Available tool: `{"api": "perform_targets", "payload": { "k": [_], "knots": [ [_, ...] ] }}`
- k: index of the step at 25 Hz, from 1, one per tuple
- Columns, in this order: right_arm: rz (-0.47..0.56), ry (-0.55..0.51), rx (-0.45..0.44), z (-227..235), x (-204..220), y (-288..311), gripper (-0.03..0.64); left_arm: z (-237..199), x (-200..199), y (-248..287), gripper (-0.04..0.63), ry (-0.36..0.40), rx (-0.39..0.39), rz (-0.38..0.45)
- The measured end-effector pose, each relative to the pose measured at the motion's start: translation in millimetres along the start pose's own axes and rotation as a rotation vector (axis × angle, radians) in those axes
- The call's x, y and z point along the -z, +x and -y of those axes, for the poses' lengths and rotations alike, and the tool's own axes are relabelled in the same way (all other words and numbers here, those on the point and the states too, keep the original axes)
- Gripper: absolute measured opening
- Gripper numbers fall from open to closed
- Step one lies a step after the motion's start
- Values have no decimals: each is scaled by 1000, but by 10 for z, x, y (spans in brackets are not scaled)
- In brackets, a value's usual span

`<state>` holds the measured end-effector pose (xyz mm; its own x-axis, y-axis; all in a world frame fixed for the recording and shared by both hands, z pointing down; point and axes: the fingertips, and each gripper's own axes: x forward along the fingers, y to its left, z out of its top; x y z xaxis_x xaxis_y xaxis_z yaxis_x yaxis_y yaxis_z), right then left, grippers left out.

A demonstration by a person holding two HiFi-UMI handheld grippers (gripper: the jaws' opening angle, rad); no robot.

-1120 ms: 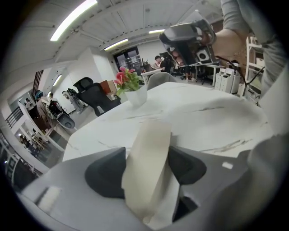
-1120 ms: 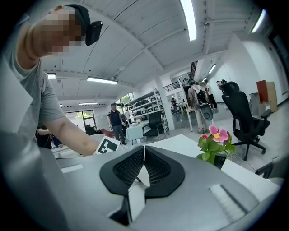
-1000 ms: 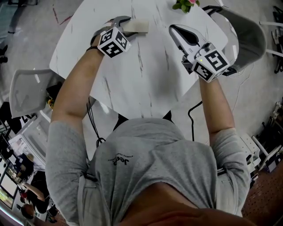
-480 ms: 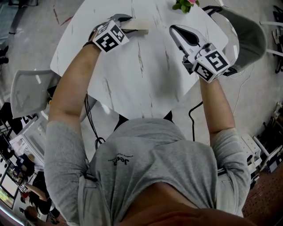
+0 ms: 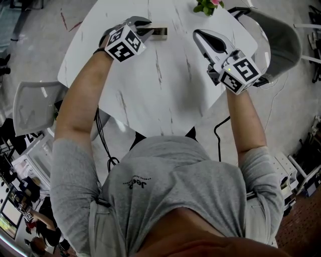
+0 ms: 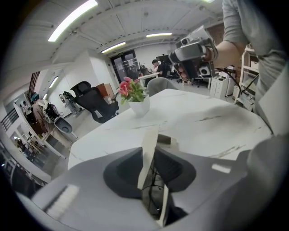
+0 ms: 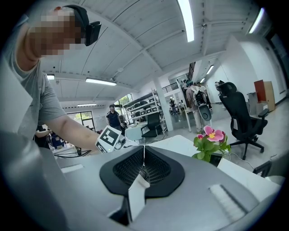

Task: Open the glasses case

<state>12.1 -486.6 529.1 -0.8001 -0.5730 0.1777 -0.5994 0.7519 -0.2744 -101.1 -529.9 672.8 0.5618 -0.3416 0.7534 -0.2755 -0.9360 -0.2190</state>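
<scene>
- Jaws of the left gripper (image 5: 148,29) have just been closing and now pinch the thin cream lid (image 6: 148,153) of the glasses case (image 5: 159,32), which stands edge-on between the pads.
- Glasses case sits on the white table (image 5: 165,85), to the left of the flower pot (image 5: 206,6) in the head view and about level with it.
- A second ago the case showed a broad cream face there; now the head view shows only a narrow dark strip.
- Left gripper sits slightly further left of the flower pot than a second ago, with its marker cube turned a little.
- Right gripper (image 5: 196,32) hangs just below the flower pot in the head view, in the same spot as before, jaws pressed together with nothing between them.
</scene>
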Motion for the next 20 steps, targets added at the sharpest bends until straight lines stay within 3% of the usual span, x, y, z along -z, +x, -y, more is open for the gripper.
{"api": "perform_targets", "payload": {
  "k": [7,20],
  "knots": [
    [-15,0,14,46,18,-22,6,-206,-28,47,100,3,-36,-31],
    [6,17,25,152,80,-94,6,-478,-24,185,95,-41,-49,-80]
  ]
}}
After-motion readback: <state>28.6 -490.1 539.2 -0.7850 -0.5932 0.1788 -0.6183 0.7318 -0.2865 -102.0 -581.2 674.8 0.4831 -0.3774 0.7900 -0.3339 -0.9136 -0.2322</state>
